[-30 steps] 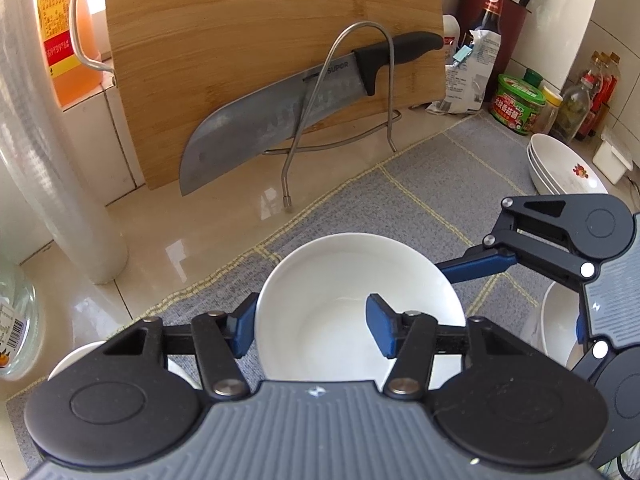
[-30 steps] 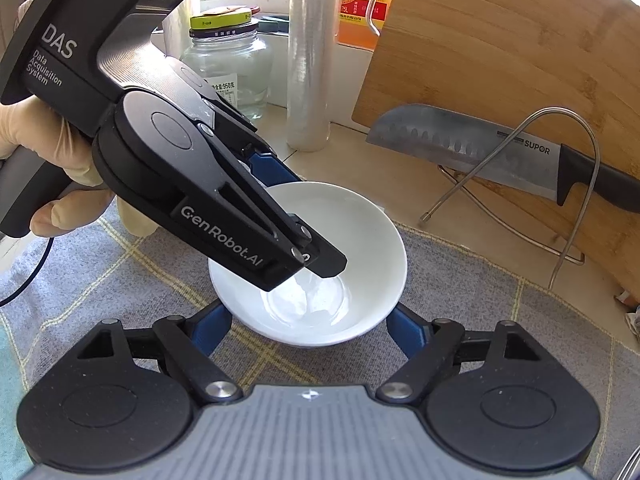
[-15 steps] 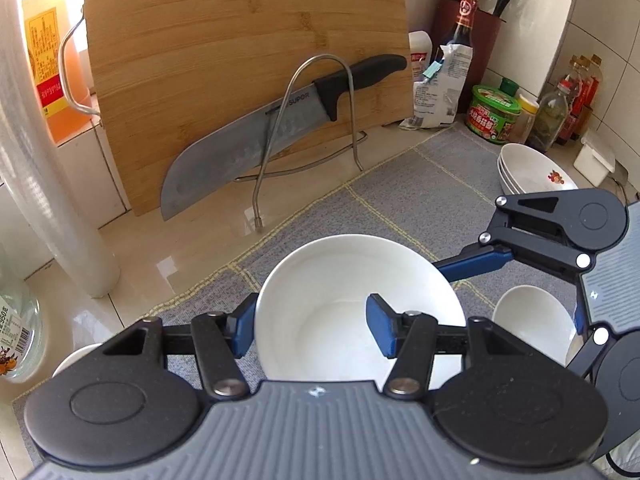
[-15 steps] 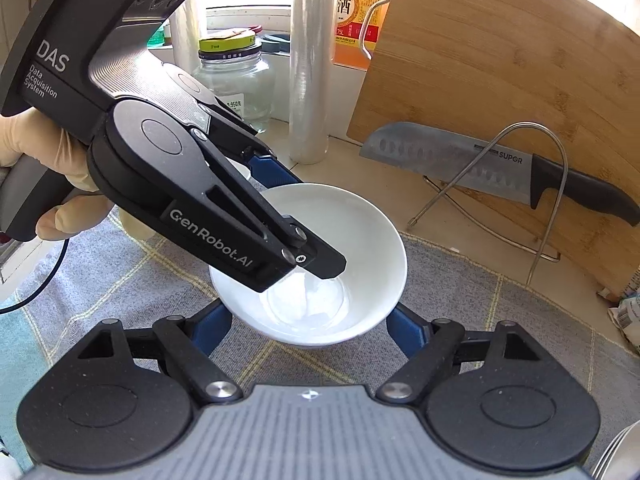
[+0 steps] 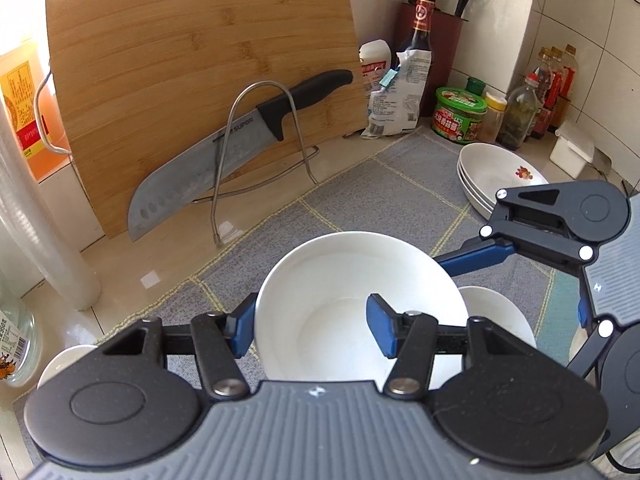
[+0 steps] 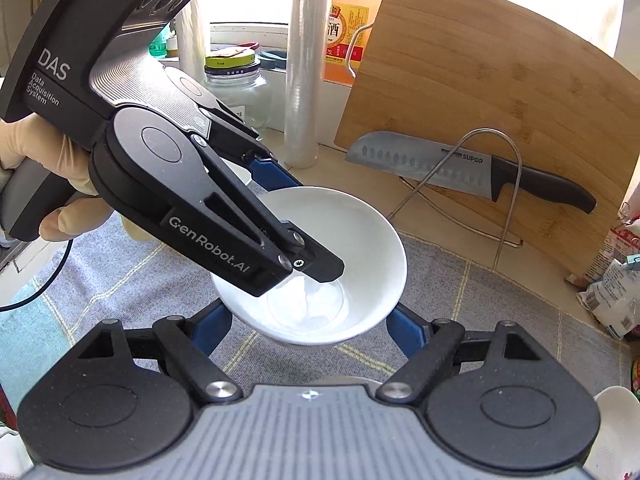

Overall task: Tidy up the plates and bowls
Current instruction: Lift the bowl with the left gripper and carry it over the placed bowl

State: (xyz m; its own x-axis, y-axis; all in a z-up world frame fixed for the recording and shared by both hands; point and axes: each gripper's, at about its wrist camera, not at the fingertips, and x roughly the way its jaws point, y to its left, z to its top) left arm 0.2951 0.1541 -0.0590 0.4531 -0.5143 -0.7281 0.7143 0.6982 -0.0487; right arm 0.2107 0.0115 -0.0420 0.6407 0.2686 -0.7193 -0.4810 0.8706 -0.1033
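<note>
Both tongs hold one white bowl (image 5: 360,300) above the grey mat (image 5: 380,192) on the desk: left tongs (image 5: 314,330) clamp its near rim, one finger inside, one outside; right tongs (image 6: 308,326) grip its sides. Stacked plates (image 5: 492,176) sit near the mat's far right edge, smaller bowl (image 5: 496,316) under the held one.

Your L and R wrist cams both look steeply down, close over the white bowl (image 5: 352,292), sharing cutting board (image 6: 480,80) & knife (image 5: 224,160).

White bowl (image 5: 360,280), grey mat (image 5: 380,196) — yellow grid lines, black-handled knife (image 5: 240,148)
</note>
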